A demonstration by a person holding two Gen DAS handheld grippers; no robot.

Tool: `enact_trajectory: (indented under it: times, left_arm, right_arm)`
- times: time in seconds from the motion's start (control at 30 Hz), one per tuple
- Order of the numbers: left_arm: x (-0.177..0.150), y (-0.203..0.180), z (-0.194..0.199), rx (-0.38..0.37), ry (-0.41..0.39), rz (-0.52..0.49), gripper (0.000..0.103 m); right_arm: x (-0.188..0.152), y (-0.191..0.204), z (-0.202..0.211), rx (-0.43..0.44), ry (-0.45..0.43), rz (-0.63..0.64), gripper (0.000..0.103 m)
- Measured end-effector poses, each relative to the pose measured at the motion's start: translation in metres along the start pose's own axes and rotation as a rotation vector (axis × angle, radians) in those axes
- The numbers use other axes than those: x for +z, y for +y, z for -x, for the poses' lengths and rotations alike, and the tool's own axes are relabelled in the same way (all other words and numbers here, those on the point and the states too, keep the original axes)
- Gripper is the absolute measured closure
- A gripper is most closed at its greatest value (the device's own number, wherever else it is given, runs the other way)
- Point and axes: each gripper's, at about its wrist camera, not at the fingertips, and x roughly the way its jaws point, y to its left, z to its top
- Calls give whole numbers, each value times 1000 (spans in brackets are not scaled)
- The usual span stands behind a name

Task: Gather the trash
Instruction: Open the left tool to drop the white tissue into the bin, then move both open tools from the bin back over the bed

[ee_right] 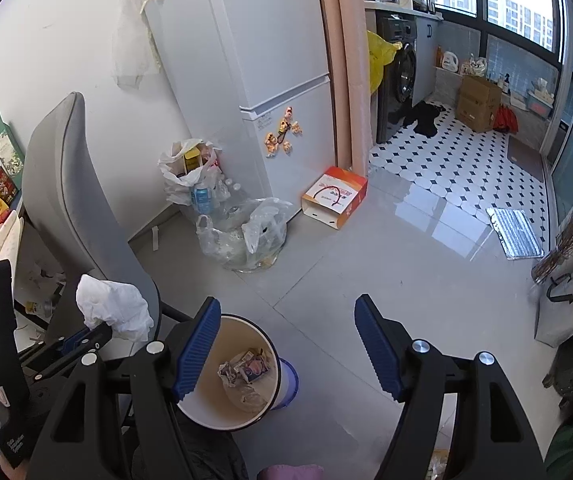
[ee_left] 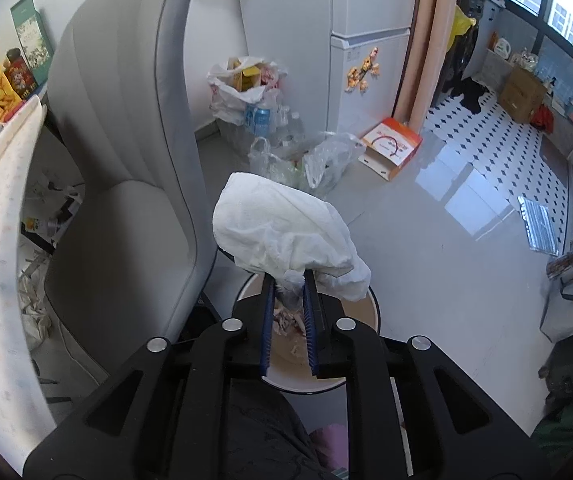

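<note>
- Left wrist view: left gripper (ee_left: pixel 289 280) is pinching a crumpled white tissue (ee_left: pixel 286 228), jaws clenched narrow on its lower edge, most of the wad bulging above the tips.
- Tissue is hanging right over the bin (ee_left: pixel 360 312), which is sitting on the floor beside the grey chair (ee_left: pixel 126 160); bin is already holding some paper scraps.
- Right wrist view: right gripper (ee_right: pixel 286 344) is hovering w/ jaws spread wide, nothing between them; bin (ee_right: pixel 206 412) is lying just below its left finger, so it's near but not touching as far as I can tell.
- Step in hand, I'd say: dropping the tissue in. To do it well – keep the wad centred over the opening, not the rim, & lower a bit before letting go, since light tissue drifts.
- Wad is looking wide vs. the bin mouth; a loose flap could be catching on the rim or clinging to a pad, so open fully & give a small shake if it sticks.
- Right gripper could be steadying the bin, which looks light.
</note>
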Motion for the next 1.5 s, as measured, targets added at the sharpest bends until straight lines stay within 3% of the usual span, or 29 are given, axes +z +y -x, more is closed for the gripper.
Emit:
enact_trajectory:
  times: [0.03, 0.17, 0.4, 0.53, 0.63, 0.93, 1.5]
  left_arm:
    - [-1, 0, -2, -3, 8, 0, 83]
    - [-1, -1, -2, -4, -6, -4, 49]
    - [2, 12, 11, -5, -39, 31, 35]
    - [3, 27, 29, 21, -76, 59, 28]
    - [3, 39, 50, 47, -121, 88, 15]
    - [-12, 95, 118, 101, -242, 188, 8]
    - [-68, 194, 219, 170, -391, 333, 6]
  right_arm:
    - [-1, -1, -1, -1, 2, -1, 34]
    - [1, -4, -7, -6, 8, -10, 34]
    - [1, 2, -7, 7, 8, -1, 33]
    - [2, 14, 4, 27, -7, 15, 24]
    - [4, 27, 20, 43, -39, 39, 16]
    - [-1, 79, 71, 104, -111, 124, 8]
    - [-27, 179, 168, 175, -212, 266, 8]
